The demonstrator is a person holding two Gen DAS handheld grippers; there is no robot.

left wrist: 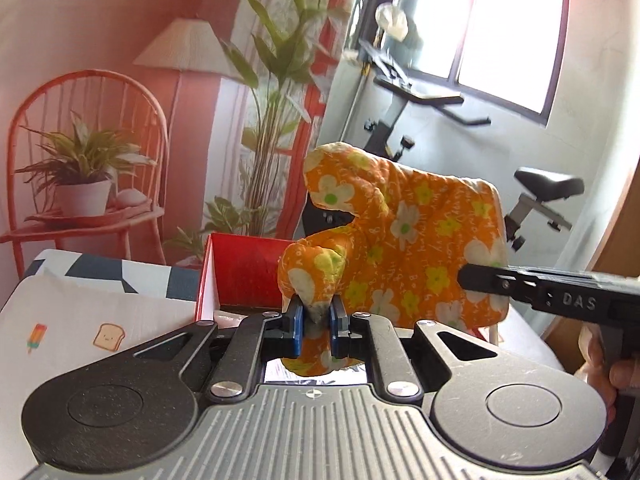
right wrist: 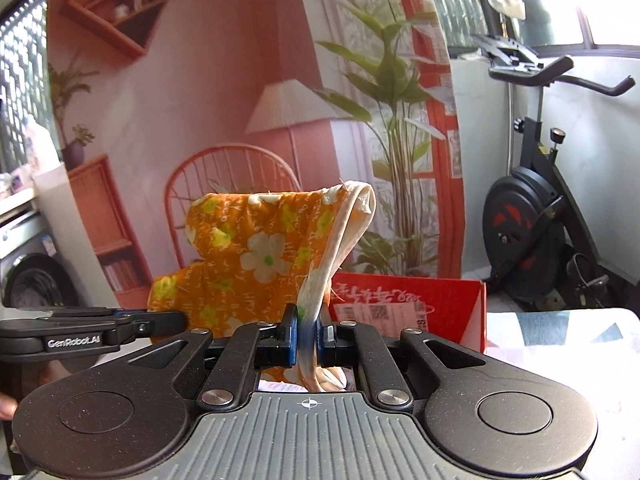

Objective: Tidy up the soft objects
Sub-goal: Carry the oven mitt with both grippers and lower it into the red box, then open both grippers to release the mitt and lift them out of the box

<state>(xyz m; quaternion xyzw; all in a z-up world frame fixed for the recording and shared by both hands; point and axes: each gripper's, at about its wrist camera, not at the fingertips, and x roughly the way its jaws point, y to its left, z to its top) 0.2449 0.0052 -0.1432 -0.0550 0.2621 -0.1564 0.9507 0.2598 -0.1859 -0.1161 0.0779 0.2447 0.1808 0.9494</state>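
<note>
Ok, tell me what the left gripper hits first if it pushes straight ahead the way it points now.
The left gripper is already shut on the orange floral oven mitt, so that goes along with it. Beyond the mitt, the red box looks like the first thing in line, though depth is hard to judge through the fisheye.

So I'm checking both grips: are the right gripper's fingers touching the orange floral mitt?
Touching. The right wrist view shows the right gripper fingers pinching the orange floral mitt by its cream cuff.

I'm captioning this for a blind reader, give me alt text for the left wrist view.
The left gripper pinches an orange floral oven mitt in the air, while the right gripper grips its far edge. Behind stands a red box.
</note>
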